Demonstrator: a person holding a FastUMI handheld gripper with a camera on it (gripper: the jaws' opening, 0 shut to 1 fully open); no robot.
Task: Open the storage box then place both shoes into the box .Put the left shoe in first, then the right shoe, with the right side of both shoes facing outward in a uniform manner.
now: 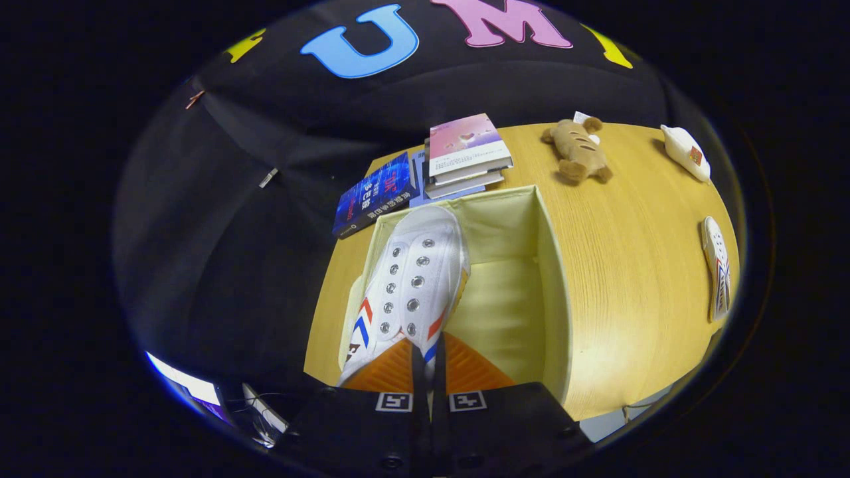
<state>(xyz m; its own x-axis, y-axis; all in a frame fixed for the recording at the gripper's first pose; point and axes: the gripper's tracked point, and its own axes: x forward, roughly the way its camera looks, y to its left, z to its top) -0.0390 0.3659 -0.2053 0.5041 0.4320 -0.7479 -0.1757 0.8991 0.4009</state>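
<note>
My gripper [428, 358] is shut on a white canvas shoe [412, 279] with red and blue stripes, both fingers [392, 368] pressing on the thin edge at its heel end. The shoe points away from me, toe forward, over the left part of the open pale yellow storage box [554, 292]. The shoe's toe reaches toward the box's far wall. A second white shoe [717, 269] with the same stripes lies on the wooden table [624, 265] well to the right of the box.
Beyond the box sit a stack of books [465, 156] and a blue book [375, 192] beside it. A brown plush toy [578, 153] and a small white object [685, 153] lie at the table's far right. Black cloth hangs left of the table.
</note>
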